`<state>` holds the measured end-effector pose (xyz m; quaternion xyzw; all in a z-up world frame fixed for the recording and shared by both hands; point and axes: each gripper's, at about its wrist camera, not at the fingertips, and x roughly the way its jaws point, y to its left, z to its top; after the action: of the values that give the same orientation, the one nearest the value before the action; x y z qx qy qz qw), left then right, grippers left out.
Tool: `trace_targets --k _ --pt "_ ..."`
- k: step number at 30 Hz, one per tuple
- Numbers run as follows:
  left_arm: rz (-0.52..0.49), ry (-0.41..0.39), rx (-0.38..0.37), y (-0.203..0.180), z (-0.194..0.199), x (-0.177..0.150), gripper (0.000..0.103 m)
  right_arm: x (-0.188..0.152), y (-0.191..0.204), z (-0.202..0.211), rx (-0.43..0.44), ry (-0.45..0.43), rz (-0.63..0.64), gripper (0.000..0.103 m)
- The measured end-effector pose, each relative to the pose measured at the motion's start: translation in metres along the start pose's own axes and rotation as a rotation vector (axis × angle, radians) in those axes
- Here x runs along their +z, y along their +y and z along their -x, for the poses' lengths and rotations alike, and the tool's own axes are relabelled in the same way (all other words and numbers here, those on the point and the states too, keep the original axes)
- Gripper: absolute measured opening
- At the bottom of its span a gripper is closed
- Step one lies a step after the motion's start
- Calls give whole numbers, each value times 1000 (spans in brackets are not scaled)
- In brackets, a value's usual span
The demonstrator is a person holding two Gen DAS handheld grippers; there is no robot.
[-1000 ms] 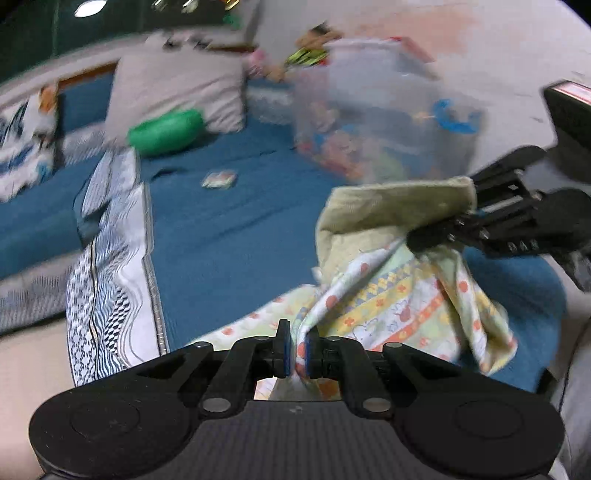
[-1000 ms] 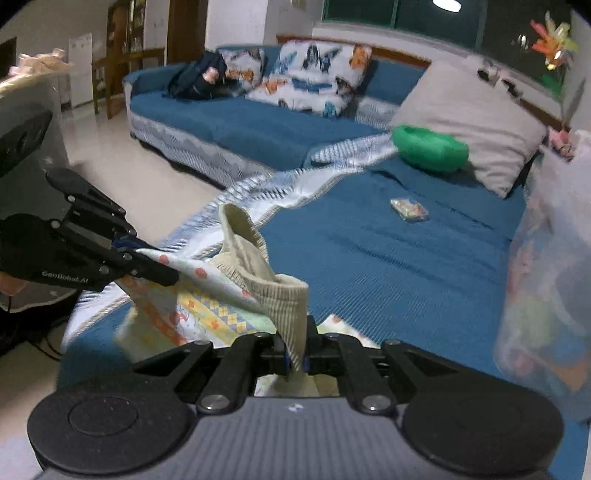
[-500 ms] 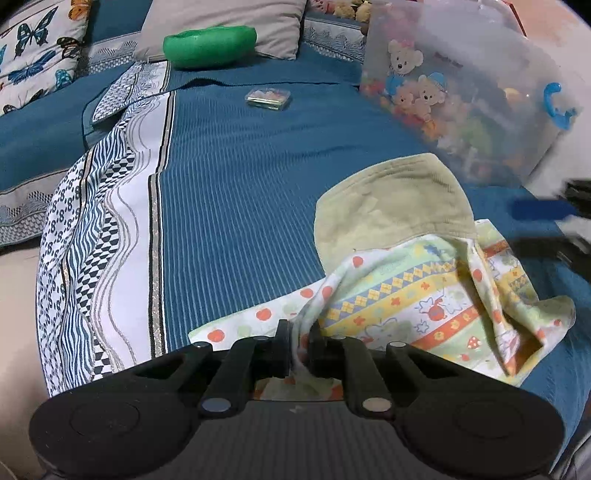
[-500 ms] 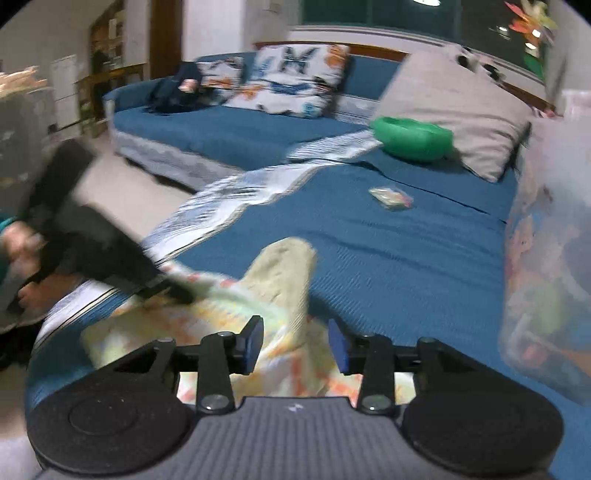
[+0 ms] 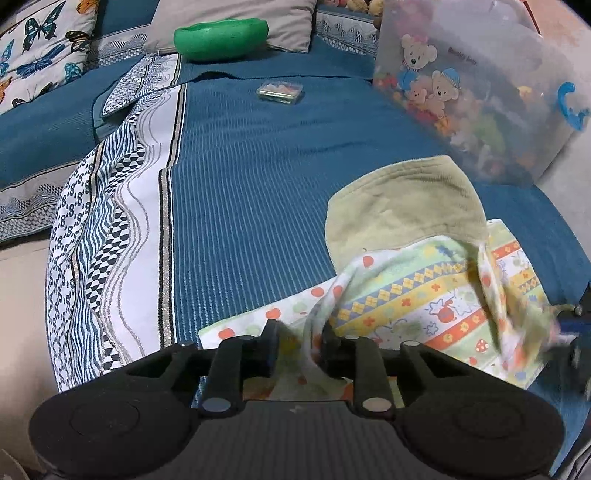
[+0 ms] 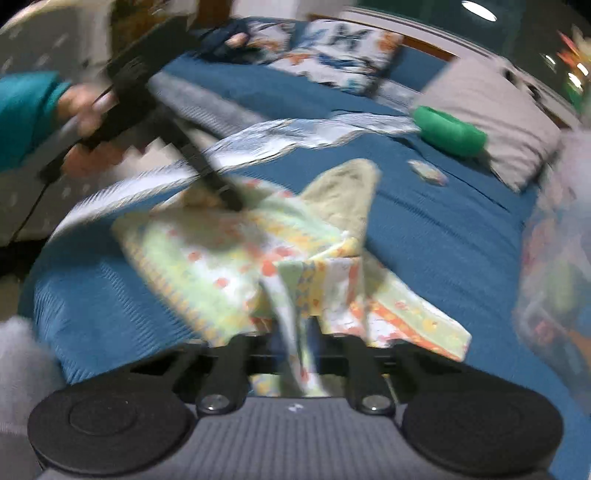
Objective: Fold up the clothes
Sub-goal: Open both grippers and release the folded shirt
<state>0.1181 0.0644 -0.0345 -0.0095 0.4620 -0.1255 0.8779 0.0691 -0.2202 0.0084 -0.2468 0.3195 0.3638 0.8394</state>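
Left gripper (image 5: 297, 345) is seen low over the blue ribbed bedcover (image 5: 258, 177), its jaws opening, with a raised ridge of the printed child's garment (image 5: 417, 306) standing between the fingers; no pad is seen to press on the cloth. Right gripper (image 6: 295, 341) is noted with its jaws closing about a pinched fold of the same garment (image 6: 229, 258); the frame is blurred, but the cloth is taken to be clamped there.

The garment is found spread on the near part of the bedcover, its olive ribbed waistband (image 5: 402, 203) turned toward the far side, toward the pillow (image 5: 236, 14) and the green cushion (image 5: 221, 37). The long axis is judged to run from the near edge to that waistband, away from both tools.

The deciding relation is recorded as follows: the bulk of the cloth lies ahead and to the right of the left gripper, and ahead and to the left of the right gripper, so that the garment sits between the two. The right gripper, with cloth in hand, is judged better placed to carry the next fold across. A clear toy box (image 5: 480, 85) stands just beyond the waistband and is noted as a possible obstruction.
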Motion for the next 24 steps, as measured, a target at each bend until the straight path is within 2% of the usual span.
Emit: trace_targets --k 2,4,8,9,11,14,16,19,22,24 --pt "-1 1 2 1 -1 0 31 4 -23 5 -65 -49 -70 7" --pt "4 0 3 3 -1 1 32 6 -49 5 -135 -62 -161 7" --pt "16 -4 18 5 -1 1 44 -5 -93 -9 -273 -13 -317 9" --pt "16 -5 30 6 -1 1 48 -9 -100 -12 -292 2 -350 10" --pt "18 -6 37 7 0 1 51 -15 -110 -15 -345 19 -401 11" --pt "23 -12 55 11 4 3 58 -18 -114 -6 -383 -15 -454 14" --pt "25 -16 69 14 6 5 59 -15 -107 0 -348 -53 -441 16" --pt "25 -21 109 19 9 6 59 -2 -88 -1 -239 -97 -397 29" --pt "61 -19 141 30 11 7 59 2 -76 -16 -161 -83 -373 29" --pt "81 -19 164 35 12 7 58 4 -75 -30 -156 -47 -384 29"
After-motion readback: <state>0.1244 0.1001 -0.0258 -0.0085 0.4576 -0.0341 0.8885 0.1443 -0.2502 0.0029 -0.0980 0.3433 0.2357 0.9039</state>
